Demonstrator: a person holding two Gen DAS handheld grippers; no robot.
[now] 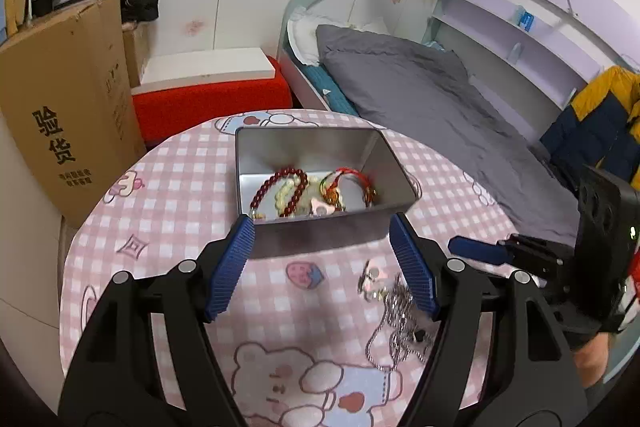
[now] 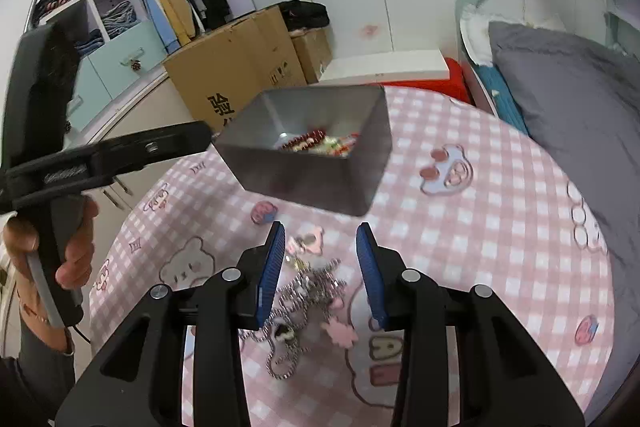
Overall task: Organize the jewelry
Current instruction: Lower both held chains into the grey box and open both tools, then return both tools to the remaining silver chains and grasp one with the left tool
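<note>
While both grippers gape wide, the silver chain [image 2: 304, 303] sprawls lengthwise toward the metal tin [image 2: 316, 163].

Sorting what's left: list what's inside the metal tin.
Inside the metal tin: a dark red bead bracelet, a pale bead bracelet, red cord pieces and a pink charm. Its near wall hides anything lower down.

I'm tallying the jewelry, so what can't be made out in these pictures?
- Silver chains: tangled, count unclear; the left claw's finger covers part in the left view.
- Tin's contents: mostly behind its near wall in the right view.
- Pale pieces under the red bead bracelet: too small to identify.
</note>
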